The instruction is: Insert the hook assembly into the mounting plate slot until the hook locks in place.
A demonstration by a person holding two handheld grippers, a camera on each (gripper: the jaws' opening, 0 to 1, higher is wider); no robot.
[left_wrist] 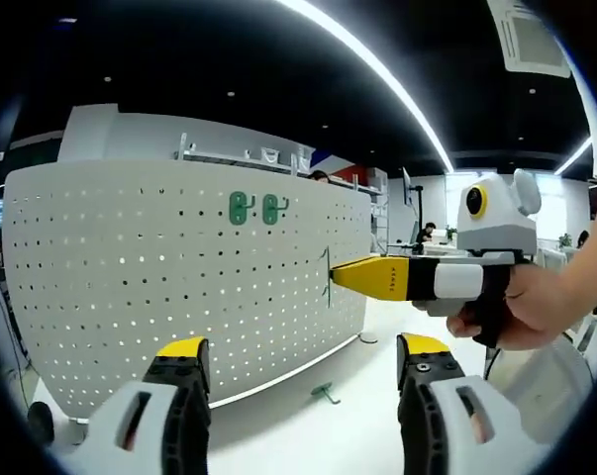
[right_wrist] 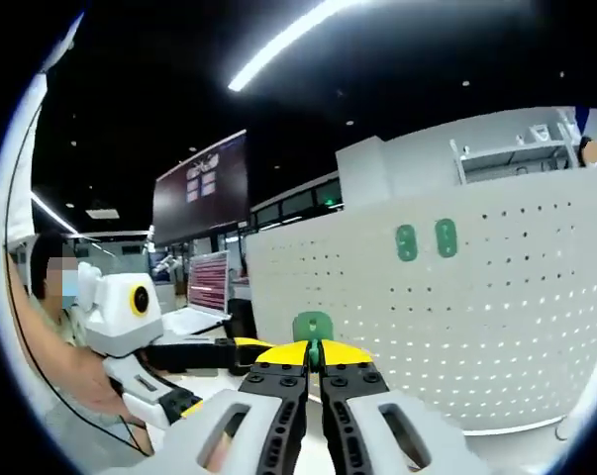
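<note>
A white curved pegboard stands on the table, with two green hook plates mounted near its top. My right gripper comes in from the right, shut on a thin green hook held against the board's right part. My left gripper hangs open below, nothing between its jaws. In the right gripper view, my right gripper is shut on the green hook's plate just in front of the pegboard. The two mounted plates sit up and to the right.
Another green hook lies on the white table in front of the board. A person's hand holds the right gripper. My left gripper shows at the left of the right gripper view, beside a person's arm.
</note>
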